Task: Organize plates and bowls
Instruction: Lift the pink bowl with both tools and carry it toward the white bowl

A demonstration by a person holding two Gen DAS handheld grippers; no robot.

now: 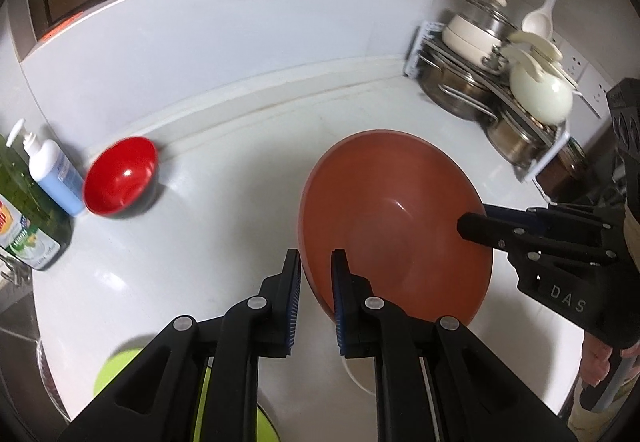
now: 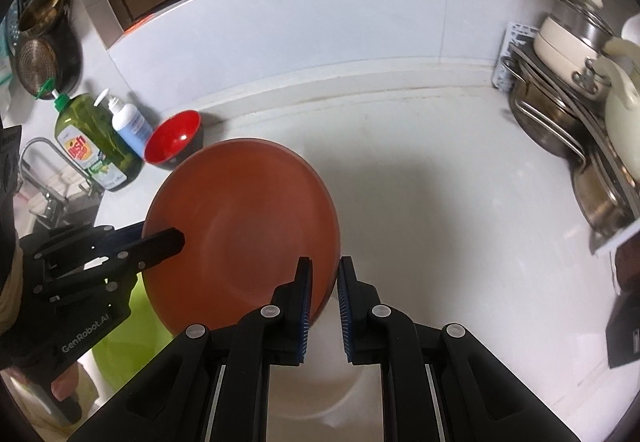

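Note:
A terracotta plate hangs tilted above the white counter, held at opposite rims. In the left wrist view my left gripper is shut on its near-left edge, and my right gripper pinches the right rim. From the right wrist view, the right gripper clamps the plate at its near-right edge, with the left gripper on the left rim. A red bowl with a black outside sits far left. A green plate and a white plate lie below.
A green dish-soap bottle and a blue pump bottle stand by the sink tap at the left. A rack of steel pots and cream cookware fills the right corner. The backsplash wall runs behind the counter.

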